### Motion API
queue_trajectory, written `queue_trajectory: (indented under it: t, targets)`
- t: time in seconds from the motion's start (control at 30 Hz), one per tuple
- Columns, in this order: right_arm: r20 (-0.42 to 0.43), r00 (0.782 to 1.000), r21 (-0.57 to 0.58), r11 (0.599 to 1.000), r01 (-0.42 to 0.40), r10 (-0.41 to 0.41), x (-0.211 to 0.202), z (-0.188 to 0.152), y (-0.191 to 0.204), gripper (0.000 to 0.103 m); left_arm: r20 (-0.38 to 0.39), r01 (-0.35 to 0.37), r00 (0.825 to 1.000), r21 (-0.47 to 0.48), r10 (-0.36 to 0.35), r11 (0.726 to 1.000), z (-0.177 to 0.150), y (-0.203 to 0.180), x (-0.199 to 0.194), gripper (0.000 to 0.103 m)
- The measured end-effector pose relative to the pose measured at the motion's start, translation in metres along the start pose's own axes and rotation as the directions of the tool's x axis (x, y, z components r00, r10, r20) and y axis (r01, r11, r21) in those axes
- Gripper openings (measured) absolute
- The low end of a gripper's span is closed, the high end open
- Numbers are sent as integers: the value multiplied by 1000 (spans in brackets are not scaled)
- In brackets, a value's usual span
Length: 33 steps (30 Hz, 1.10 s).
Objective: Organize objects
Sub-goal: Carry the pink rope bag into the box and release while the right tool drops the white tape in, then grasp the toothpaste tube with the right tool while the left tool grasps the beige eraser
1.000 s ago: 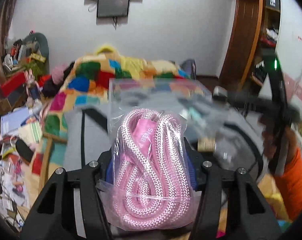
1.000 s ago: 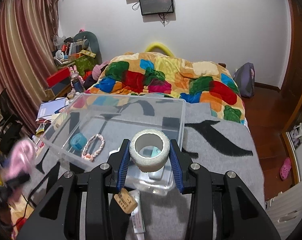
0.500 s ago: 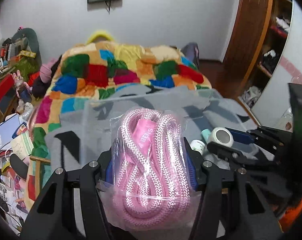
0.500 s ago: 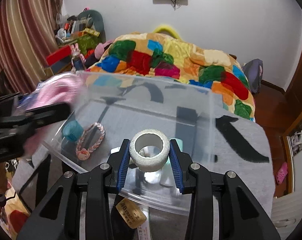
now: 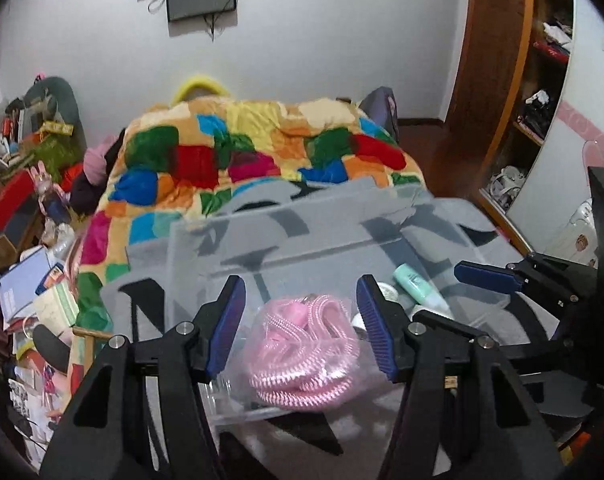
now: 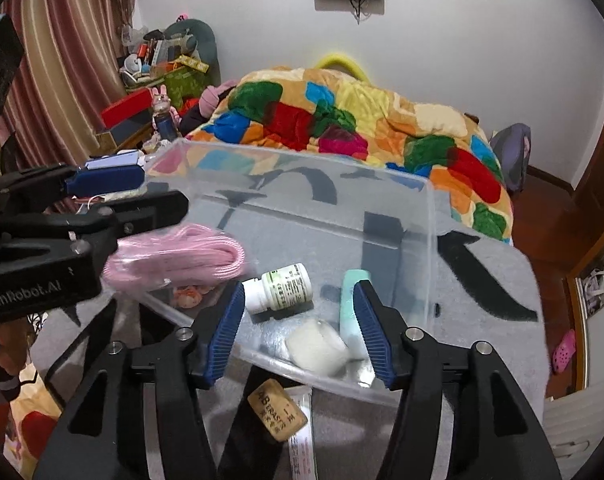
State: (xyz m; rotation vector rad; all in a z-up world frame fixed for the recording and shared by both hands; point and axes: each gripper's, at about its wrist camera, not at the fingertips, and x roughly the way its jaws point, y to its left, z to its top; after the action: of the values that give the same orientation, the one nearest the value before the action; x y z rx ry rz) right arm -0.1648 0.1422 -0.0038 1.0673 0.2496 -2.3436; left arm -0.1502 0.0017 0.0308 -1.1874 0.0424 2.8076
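Observation:
A clear plastic bin (image 6: pixel 430 216) stands on the grey blanket; it also shows in the left wrist view (image 5: pixel 189 232). My left gripper (image 5: pixel 302 324) is open over the bin's near corner. The bagged pink rope (image 5: pixel 306 356) lies loose below it in the bin, and shows in the right wrist view (image 6: pixel 181 256). My right gripper (image 6: pixel 297 328) is open above the bin's near edge. The white tape roll (image 6: pixel 316 346) lies in the bin below it, beside a white pill bottle (image 6: pixel 281 288) and a mint tube (image 6: pixel 352 312).
A brown eraser (image 6: pixel 275 412) and a flat tube (image 6: pixel 302 440) lie on the grey blanket (image 6: pixel 482 320) in front of the bin. A bed with a patchwork quilt (image 6: pixel 342 120) is behind. Clutter is piled at the left (image 5: pixel 29 280). A wardrobe (image 5: pixel 502 80) stands at the right.
Both grippers opened. The pink rope bag dropped from the left gripper into the bin, and the white tape roll dropped from the right gripper into the bin.

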Motion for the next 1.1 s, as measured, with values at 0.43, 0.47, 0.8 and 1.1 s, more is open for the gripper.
queue_trajectory:
  t: [0.43, 0.47, 0.8, 1.1]
  targets:
    - [91, 996, 6, 1000, 25, -26, -63, -39, -18, 54, 36, 34, 999, 26, -34, 999, -36, -19, -34, 74]
    - [80, 996, 11, 1000, 25, -26, -61, -45, -19, 54, 27, 39, 999, 25, -40, 999, -41, -21, -34, 74]
    - [-79, 996, 14, 999, -47, 48, -13, -87, -13, 30, -97, 106, 990, 22, -103, 994, -80, -40, -6, 74]
    - [-82, 994, 41, 997, -68, 72, -14, -109, -23, 15, -183, 198, 965, 51, -186, 979, -86, -73, 27, 74]
